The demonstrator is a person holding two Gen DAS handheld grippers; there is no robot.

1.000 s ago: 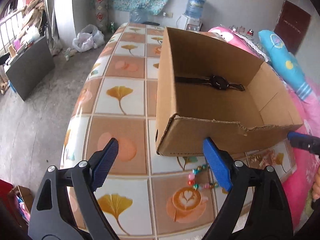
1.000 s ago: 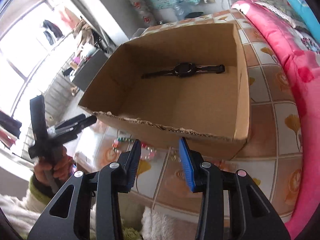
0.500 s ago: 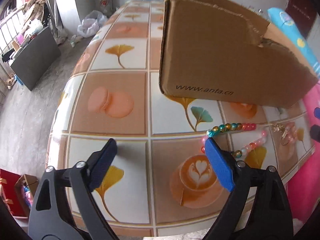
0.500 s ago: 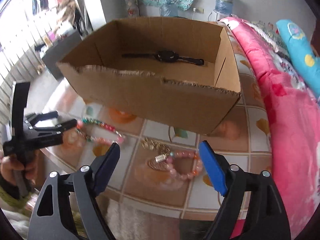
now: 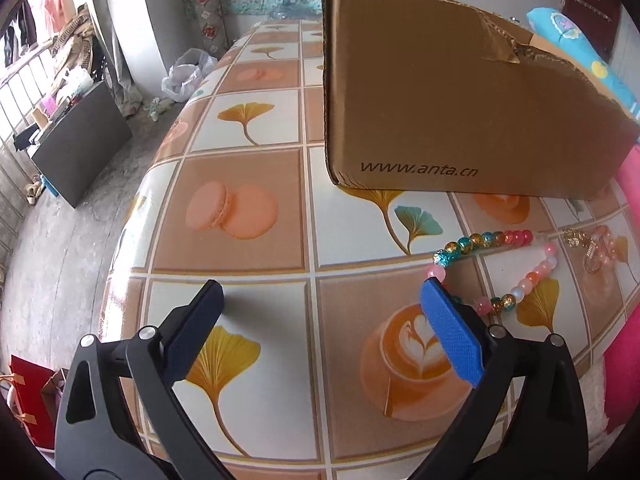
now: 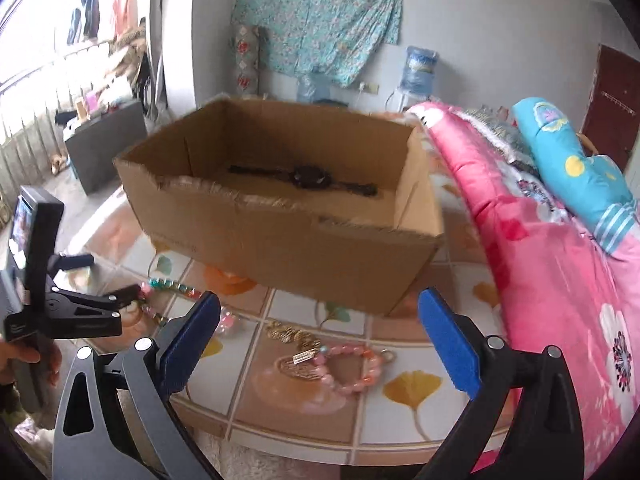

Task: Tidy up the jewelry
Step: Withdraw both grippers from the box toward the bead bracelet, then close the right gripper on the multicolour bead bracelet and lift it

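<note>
A cardboard box (image 6: 280, 240) stands on the tiled-pattern table (image 5: 248, 120) with a black watch (image 6: 308, 176) lying inside. In the left wrist view only the box's outer wall (image 5: 460, 100) shows. A multicolour bead bracelet (image 5: 500, 240) lies by the right finger of my left gripper (image 5: 320, 290), whose jaws are opening with nothing between them. A pink bead bracelet (image 6: 352, 368) and a gold chain (image 6: 292, 336) lie just ahead of my right gripper (image 6: 320, 298). Its jaws are opening too, holding nothing. The left gripper (image 6: 110, 276) also shows at that view's left, beside the multicolour bracelet (image 6: 172, 286).
A pink quilt (image 6: 540, 260) and a blue pillow (image 6: 572, 168) border the table on the right. The table's rounded edge runs along the left, with a dark cabinet (image 5: 76, 148) on the floor beyond. A water dispenser (image 6: 418, 68) stands at the back wall.
The left gripper sank toward the table, so the box's inside went out of its view. The right gripper's jaws spread from narrow to wide and it swung over the pink bracelet.
</note>
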